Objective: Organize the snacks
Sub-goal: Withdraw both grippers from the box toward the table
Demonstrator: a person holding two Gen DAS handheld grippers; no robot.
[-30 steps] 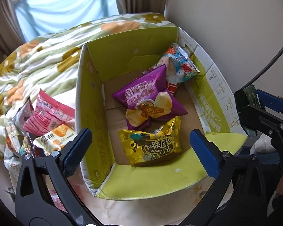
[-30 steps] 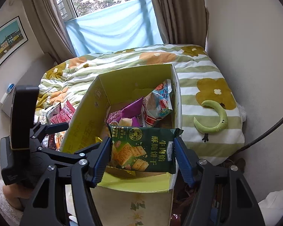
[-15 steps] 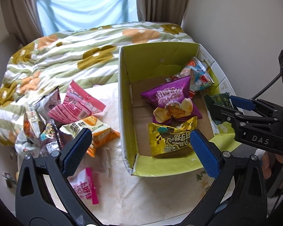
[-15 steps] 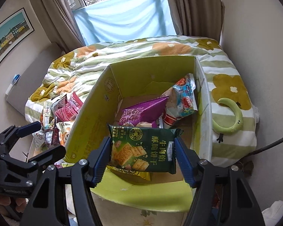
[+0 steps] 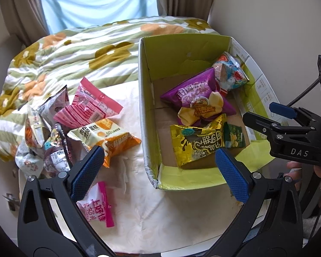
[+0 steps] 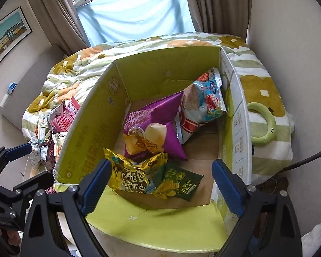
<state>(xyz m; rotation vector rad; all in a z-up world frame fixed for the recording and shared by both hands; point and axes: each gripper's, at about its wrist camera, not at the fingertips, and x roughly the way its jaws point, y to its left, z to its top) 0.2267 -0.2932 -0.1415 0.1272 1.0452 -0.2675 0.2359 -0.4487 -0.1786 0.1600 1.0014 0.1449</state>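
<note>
Loose snacks (image 5: 60, 128) lie heaped on the surface at far left, the orange packet (image 5: 109, 137) nearest, its long axis crosswise, just ahead of the released left hand-held gripper (image 5: 158, 171). Rightward, the box (image 6: 92, 128) holds four bags; the right hand-held gripper (image 6: 160, 184) hangs released over the green packet (image 6: 177, 182).

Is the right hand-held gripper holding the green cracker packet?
No. The right hand-held gripper is open and empty; the green cracker packet lies in the box.

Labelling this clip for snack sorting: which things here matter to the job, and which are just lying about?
Job: cardboard box, green cracker pack, gold pack, purple chip bag, loose snack pile.
Lying about: floral quilt, green crescent toy, framed picture.
</note>
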